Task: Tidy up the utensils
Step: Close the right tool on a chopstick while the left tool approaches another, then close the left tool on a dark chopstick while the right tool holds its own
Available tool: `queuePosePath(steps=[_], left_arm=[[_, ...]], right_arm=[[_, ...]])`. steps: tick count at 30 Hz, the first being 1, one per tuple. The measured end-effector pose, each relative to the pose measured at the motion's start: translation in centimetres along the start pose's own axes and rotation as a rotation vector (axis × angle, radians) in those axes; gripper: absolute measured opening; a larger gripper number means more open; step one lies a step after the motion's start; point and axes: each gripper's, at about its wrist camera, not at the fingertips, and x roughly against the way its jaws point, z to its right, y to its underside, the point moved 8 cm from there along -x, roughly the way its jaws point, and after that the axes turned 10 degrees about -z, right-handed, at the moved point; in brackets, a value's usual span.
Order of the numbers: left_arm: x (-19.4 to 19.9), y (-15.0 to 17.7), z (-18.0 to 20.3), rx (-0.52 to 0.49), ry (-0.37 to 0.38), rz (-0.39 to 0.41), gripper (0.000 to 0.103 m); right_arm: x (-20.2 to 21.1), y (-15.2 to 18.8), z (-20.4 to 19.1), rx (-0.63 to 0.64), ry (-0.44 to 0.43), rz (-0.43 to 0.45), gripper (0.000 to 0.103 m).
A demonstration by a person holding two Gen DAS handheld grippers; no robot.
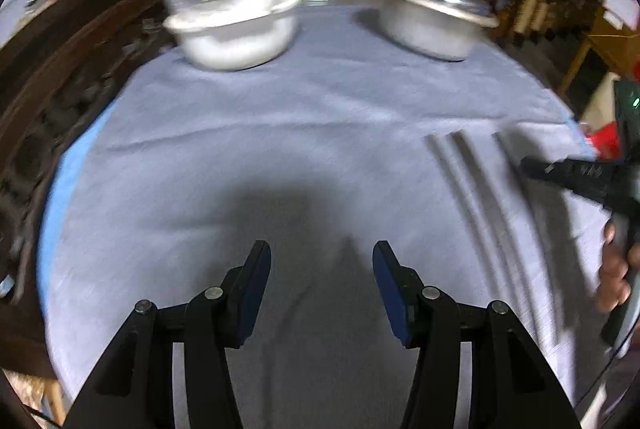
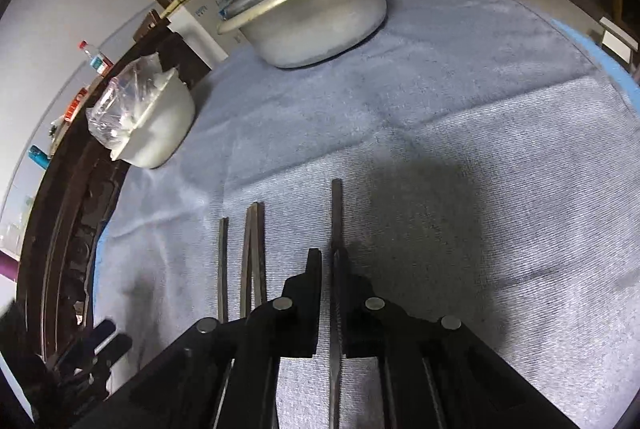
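- Chopstick (image 2: pixel 336 225) lies lengthwise between the right gripper's (image 2: pixel 328 261) jaws, which are clenched on it, just right of three loose chopsticks (image 2: pixel 253 249) on the grey-clothed table (image 2: pixel 460 101).
- Left gripper (image 1: pixel 321 261): jaws released, holding nothing, left of those chopsticks.

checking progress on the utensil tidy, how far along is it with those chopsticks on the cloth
Done: nothing looks put away yet. In hand: the right claw is shut on one chopstick. Left: three more chopsticks lie beside it on the blue cloth; the left claw hangs open and empty. Where they belong isn't shown.
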Motion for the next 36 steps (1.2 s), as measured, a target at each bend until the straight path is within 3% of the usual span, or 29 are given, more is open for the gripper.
queuePosePath(steps=[8, 15, 20, 24, 26, 27, 29, 34, 35, 36], left_arm=[[-3.5, -4.5, 4.4, -0.024, 0.127, -0.078, 0.054], [-6.7, -6.2, 7.1, -0.016, 0.126, -0.145, 0.054], [-7.3, -7.3, 7.4, 0.005, 0.082, -0.126, 0.054], [-7.5, -7.6, 8.0, -0.042, 0.037, -0.113, 0.052], [-7.7, -7.9, 8.2, -0.079, 0.006, -0.1, 0.032], [-7.7, -8.0, 8.1, -0.101, -0.007, -0.096, 0.029], [-7.7, -8.1, 8.1, -0.135, 0.005, -0.097, 0.021], [-7.7, -8.3, 8.2, -0.238, 0.012, -0.096, 0.014], [-7.8, -8.4, 8.2, -0.263, 0.011, -0.095, 0.014], [-7.9, -8.4, 8.3, -0.288, 0.01, -0.094, 0.014]], right_arm=[[-0.6, 0.5, 1.6, -0.091, -0.124, -0.002, 0.011], [-0.6, 0.1, 1.3, -0.062, -0.094, -0.033, 0.011], [-0.8, 0.0, 1.4, -0.06, -0.085, -0.074, 0.01], [-1.3, -0.7, 0.8, -0.013, 0.008, -0.106, 0.013], [-1.5, -1.7, 0.5, -0.006, 0.042, -0.109, 0.02], [-1.7, -2.0, 0.4, -0.002, 0.059, -0.116, 0.028], [-2.0, -2.7, 0.1, 0.023, 0.099, -0.128, 0.03], [-3.1, -3.7, -1.1, 0.117, 0.263, -0.163, 0.03], [-3.3, -3.8, -1.2, 0.135, 0.291, -0.177, 0.028], [-3.4, -3.7, -1.3, 0.168, 0.345, -0.188, 0.018]])
